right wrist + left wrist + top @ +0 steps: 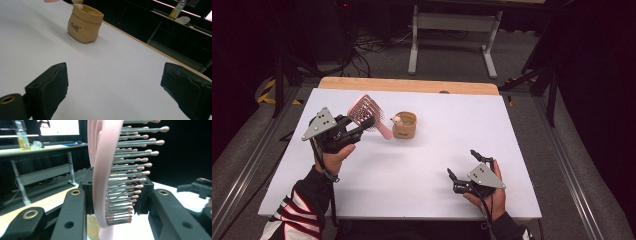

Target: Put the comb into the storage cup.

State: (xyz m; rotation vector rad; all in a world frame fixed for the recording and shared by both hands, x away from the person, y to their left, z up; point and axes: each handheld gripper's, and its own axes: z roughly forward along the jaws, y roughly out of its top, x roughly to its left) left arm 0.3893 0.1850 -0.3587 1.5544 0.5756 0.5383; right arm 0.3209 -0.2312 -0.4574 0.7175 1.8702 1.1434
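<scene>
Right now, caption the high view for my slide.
Left hand-held gripper holds pink hairbrush beside tan pot; right hand-held gripper rests open.

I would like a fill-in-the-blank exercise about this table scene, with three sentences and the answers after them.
1. The left gripper is shut on a pink ____.
2. The jaws of the right gripper stand ____, with nothing between them.
3. The tan cup stands on the white ____, beside the hairbrush.

Missing words: hairbrush; open; table
</scene>
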